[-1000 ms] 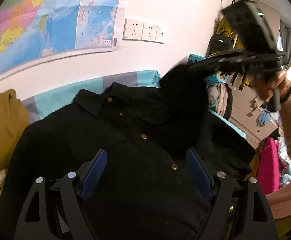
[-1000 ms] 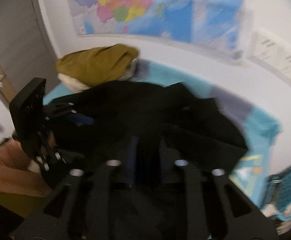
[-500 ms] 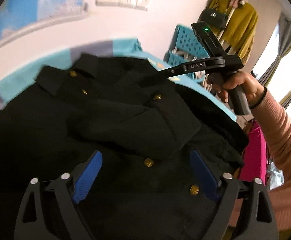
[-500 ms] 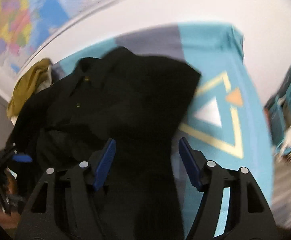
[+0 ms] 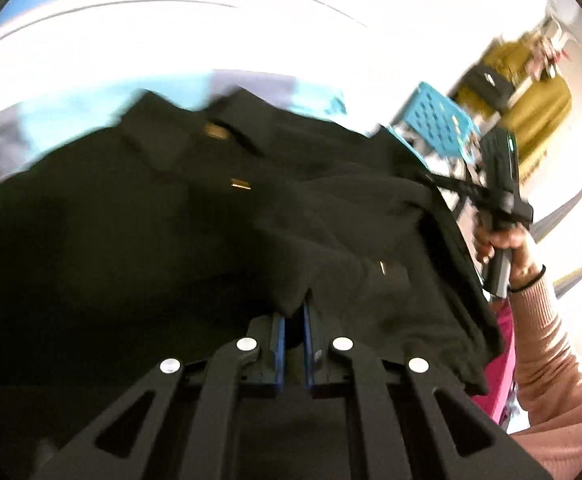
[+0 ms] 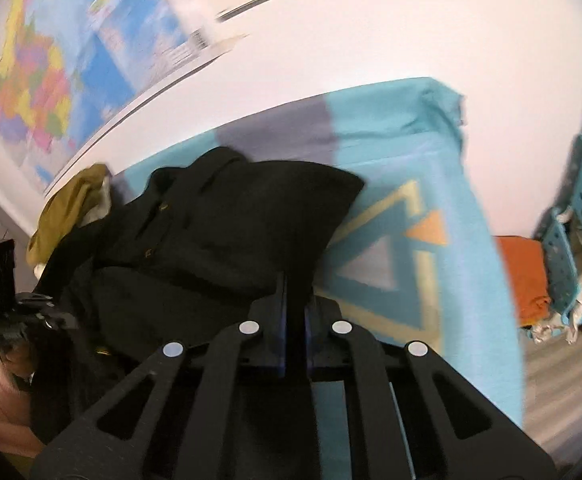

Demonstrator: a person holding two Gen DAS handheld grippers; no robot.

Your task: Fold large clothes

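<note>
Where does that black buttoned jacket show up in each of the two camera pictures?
Left wrist view: the black jacket fills the centre and left, its fabric between the pads.
Right wrist view: it lies centre-left, reaching down to the pads.
Shared landmark: the turquoise bed cover, behind the jacket in the left wrist view, right of it in the right wrist view.

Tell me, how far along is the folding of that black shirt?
Early to midway, I'd say. Done: the black shirt lies buttons-up on the blue sheet, one part already folded across its front. In hand: the left gripper and the right gripper are each shut on the fabric's near edge. Left: it is still rumpled, so the remaining folds and smoothing are not yet done.
</note>
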